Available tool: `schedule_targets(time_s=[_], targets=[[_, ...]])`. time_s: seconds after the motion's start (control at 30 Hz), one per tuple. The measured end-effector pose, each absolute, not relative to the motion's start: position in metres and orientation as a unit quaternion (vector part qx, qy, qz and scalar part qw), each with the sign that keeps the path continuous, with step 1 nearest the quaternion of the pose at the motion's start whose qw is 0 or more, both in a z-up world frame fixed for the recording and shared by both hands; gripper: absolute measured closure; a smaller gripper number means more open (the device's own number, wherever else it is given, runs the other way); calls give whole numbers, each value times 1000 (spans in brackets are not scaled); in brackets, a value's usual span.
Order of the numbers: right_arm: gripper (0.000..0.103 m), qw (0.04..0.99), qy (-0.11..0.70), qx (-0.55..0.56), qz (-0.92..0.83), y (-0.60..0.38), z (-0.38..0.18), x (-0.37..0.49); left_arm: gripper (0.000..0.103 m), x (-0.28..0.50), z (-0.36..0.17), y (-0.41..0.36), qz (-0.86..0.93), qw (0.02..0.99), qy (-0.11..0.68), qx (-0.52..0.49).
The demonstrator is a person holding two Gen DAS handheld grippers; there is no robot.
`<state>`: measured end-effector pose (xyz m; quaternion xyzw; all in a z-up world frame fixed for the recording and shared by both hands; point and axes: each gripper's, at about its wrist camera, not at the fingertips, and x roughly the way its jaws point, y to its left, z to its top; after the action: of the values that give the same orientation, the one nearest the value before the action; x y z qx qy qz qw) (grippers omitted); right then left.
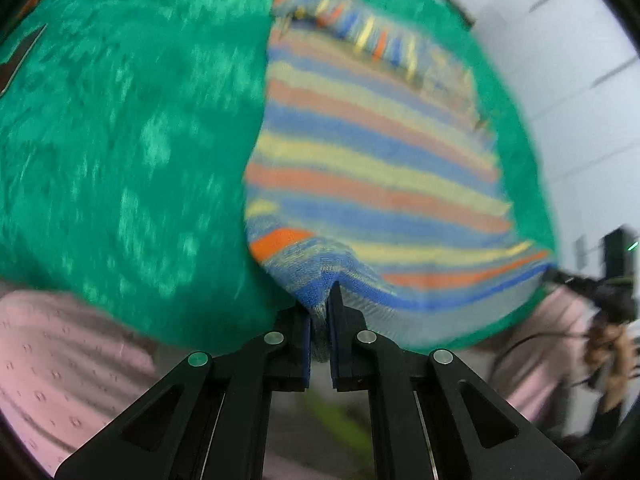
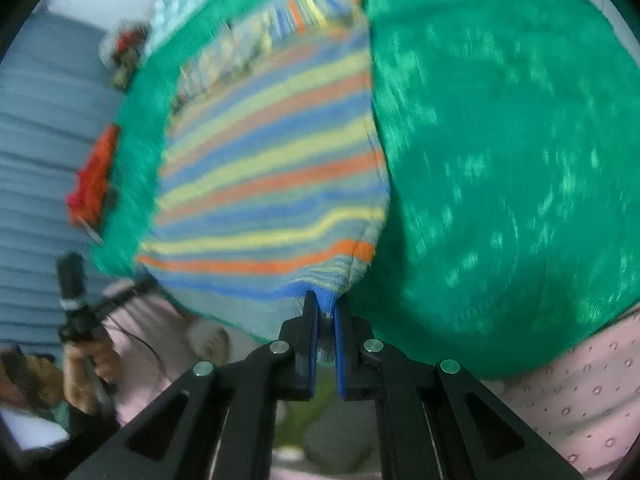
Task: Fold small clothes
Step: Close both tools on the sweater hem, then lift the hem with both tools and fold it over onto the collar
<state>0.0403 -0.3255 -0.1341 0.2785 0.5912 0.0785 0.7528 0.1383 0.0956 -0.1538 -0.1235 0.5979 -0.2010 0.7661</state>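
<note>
1. Striped garment: small knitted piece in blue, yellow and orange bands, lying on the green blanket. Its near hem is raised off the blanket at both corners, one corner per tool, so the hem stays taut and square, presumably for folding the near edge over toward the far end.

2. Left tongs: clenched on the near left corner of the striped garment, blue hem pinched between the two pads. The bite is shallow, at the very edge (enough to lift, probably little margin if the knit slips).

3. Right tongs: clenched on the opposite near corner, blue hem gathered between the pads. The left-hand tool and the hand holding it show at the lower left of the right wrist view, level with the same hem.

4. Far end of the striped garment: a band with stripes running crosswise, resting flat on the blanket; likely the line the lifted hem is meant to meet.

5. Green blanket: fuzzy, mottled surface spread over a pink dotted sheet (no table visible; the support looks like a bed, though that cannot be confirmed).

6. Red-orange item: sits just off the blanket's edge, too blurred to identify.

7. Image condition: both views motion-blurred.
</note>
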Motion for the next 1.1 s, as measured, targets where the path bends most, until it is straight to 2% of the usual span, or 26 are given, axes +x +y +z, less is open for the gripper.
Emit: schedule_targets(time_s=[0.13,0.37,0.73,0.8,0.83,0.87,0.9,0.93,0.97,1.1], targets=[[96,783,534,305,93,-339,-106,84,98,197,-122,92,-224,780,558,-170],[96,828,467,304,63,-372,-98,201,98,327,-105,62,-204,812,519,-172],[96,812,461,355,46,-416,-148,340,96,450,-144,28,-174,805,546,-157],[96,798,461,385,51,-426,-169,359,89,473,-159,35,-150,801,552,-174],[93,795,458,395,49,-429,-175,364,73,484,-162,39,-136,803,549,-187],[90,795,447,409,36,-436,-183,369,53,490,-163,43,-127,807,543,-195],[88,795,439,417,26,-442,-188,372,44,496,-163,48,-116,812,535,-202],[78,795,431,427,15,-449,-193,373,31,502,-161,53,-104,817,527,-207],[72,796,428,428,7,-454,-193,373,29,504,-158,59,-98,821,522,-210],[72,824,438,359,22,-450,-172,368,29,490,-141,62,-122,835,507,-177]])
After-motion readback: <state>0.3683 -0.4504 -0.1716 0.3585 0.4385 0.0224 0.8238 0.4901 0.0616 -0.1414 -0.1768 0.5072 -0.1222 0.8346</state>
